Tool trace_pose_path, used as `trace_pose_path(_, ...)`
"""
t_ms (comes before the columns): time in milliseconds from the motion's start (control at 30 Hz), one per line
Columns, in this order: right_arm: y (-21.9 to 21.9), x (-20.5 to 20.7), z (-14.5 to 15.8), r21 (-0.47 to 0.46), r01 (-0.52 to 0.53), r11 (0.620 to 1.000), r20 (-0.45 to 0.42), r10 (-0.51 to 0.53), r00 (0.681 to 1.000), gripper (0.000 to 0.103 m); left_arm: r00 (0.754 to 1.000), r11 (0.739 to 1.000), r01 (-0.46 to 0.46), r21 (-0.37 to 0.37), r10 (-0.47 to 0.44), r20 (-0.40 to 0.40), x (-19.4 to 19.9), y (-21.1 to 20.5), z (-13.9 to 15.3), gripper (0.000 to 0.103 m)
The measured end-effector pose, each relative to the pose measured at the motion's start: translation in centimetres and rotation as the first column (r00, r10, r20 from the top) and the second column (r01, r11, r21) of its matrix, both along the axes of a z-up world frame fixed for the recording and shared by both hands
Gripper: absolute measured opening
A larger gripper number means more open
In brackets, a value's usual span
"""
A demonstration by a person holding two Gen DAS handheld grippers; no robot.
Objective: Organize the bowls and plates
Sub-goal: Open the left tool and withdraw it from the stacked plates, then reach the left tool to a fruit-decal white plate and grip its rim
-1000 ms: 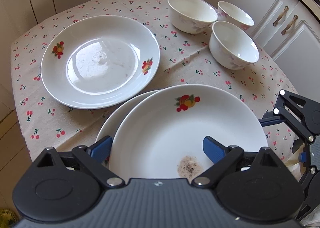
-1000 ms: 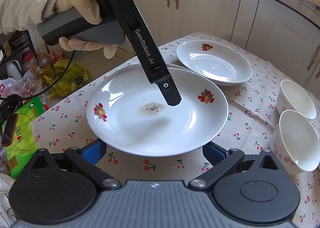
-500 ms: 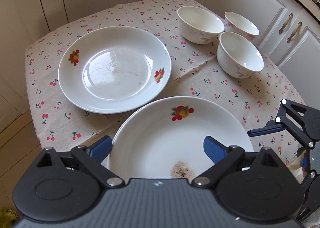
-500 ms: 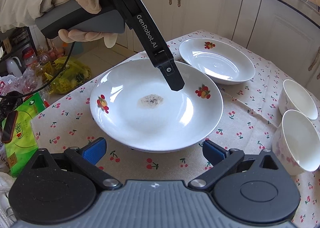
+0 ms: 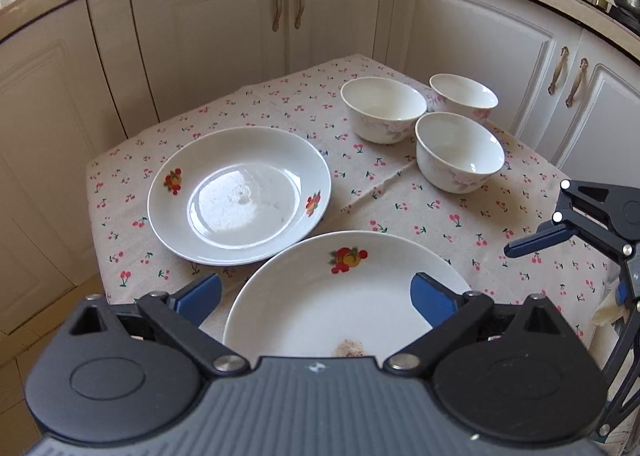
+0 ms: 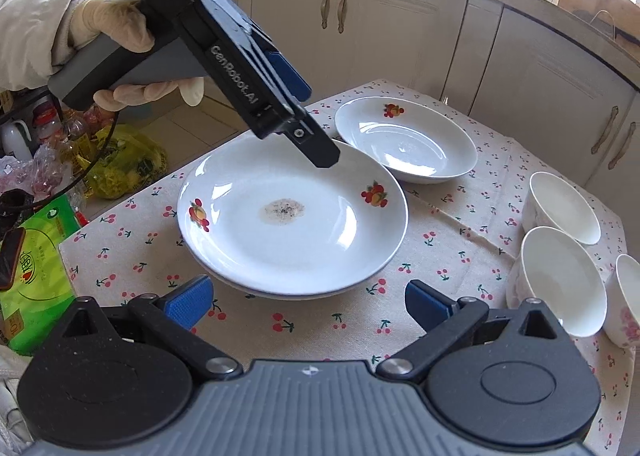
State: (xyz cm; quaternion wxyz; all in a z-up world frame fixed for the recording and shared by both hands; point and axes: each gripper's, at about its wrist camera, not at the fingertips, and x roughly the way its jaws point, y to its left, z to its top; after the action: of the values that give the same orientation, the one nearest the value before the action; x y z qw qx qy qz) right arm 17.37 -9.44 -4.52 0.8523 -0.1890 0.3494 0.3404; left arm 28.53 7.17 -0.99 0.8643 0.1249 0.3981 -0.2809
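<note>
Left gripper low in its own view, jaws wide and opening, nothing clamped; blue pads apart on either side of the near plate's rim, not pressing. Seen from the right wrist: same tool in a gloved hand at upper left, tip hovering above the stained plate. That plate stacked on a second plate, only a sliver of rim showing beneath, centre of frame. Third plate alone, upper right of centre, near but apart. Three bowls clustered at right edge. Right gripper at bottom, jaws spread wide, empty, over cherry tablecloth.
</note>
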Motion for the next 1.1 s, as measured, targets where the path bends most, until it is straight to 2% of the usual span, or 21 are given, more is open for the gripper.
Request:
trace_pose_path(167, -1.4, 0.2, 1.1, 0.030, 0.026, 0.999, 0.031, -0.027, 0.999, 0.103, 0.998, 1.000, -0.007, 0.025, 0.005, 0.064, -1.5, -0.3, 0.6, 0.102)
trace_pose_path(267, -2.1, 0.2, 1.9, 0.036, 0.026, 0.999, 0.062, -0.028, 0.998, 0.103, 0.997, 1.000, -0.010, 0.029, 0.008, 0.074, -1.9, -0.6, 0.7, 0.102)
trace_pose_path(433, -3.0, 1.0, 2.6, 0.052, 0.009, 0.999, 0.087, -0.013, 0.996, 0.103, 0.997, 0.999, -0.046, -0.018, 0.047, 0.062, -1.7, -0.6, 1.0, 0.102)
trace_pose_path(567, -3.4, 2.3, 2.9, 0.053, 0.013, 0.998, 0.093, -0.018, 0.996, 0.103, 0.992, 0.998, -0.065, -0.020, 0.066, 0.106, -1.3, -0.8, 1.3, 0.102)
trace_pose_path(833, -3.5, 5.4, 3.1, 0.034, 0.006, 0.999, 0.102, -0.009, 0.995, 0.103, 0.983, 0.985, -0.149, -0.082, 0.157, 0.094, 2.1, 0.9, 0.9, 0.102)
trace_pose_path(1000, -3.2, 8.2, 3.4, 0.011, -0.026, 1.000, 0.116, 0.024, 0.993, 0.103, 0.980, 0.980, -0.164, -0.111, 0.175, 0.093, 4.7, 2.3, 0.7, 0.102)
trace_pose_path(1100, -2.8, 10.4, 3.3, 0.000, -0.039, 0.999, 0.112, 0.039, 0.993, 0.103, 0.979, 0.980, -0.171, -0.102, 0.181, 0.092, 6.4, 2.7, 0.5, 0.102)
